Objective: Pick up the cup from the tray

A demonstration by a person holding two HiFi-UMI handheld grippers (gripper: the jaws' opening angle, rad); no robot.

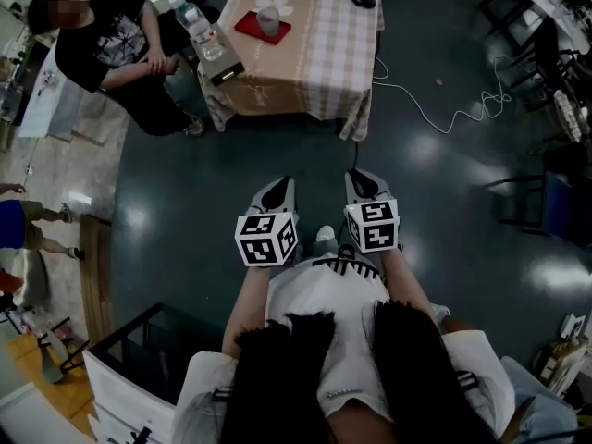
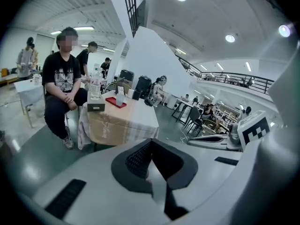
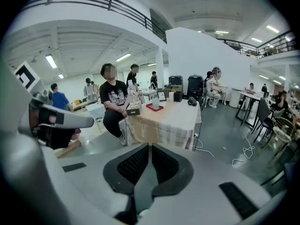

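**Red Tray, Checked Cloth**

The tray [image 1: 250, 28] is red. The cup [image 1: 268, 19] is pale. The tablecloth [image 1: 324, 54] has pink and white checks. The floor [image 1: 185, 183] is dark blue-green. The left gripper [image 1: 280, 188] and right gripper [image 1: 359, 178] wear black-and-white squares.

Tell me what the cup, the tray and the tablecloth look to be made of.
Cup: pale and translucent, so clear plastic or glass; too far off to tell which.
Tray: flat, plain red with a dull surface, probably plastic.
Tablecloth: woven fabric, going by the checked pattern and the soft folds where it hangs at the corners.
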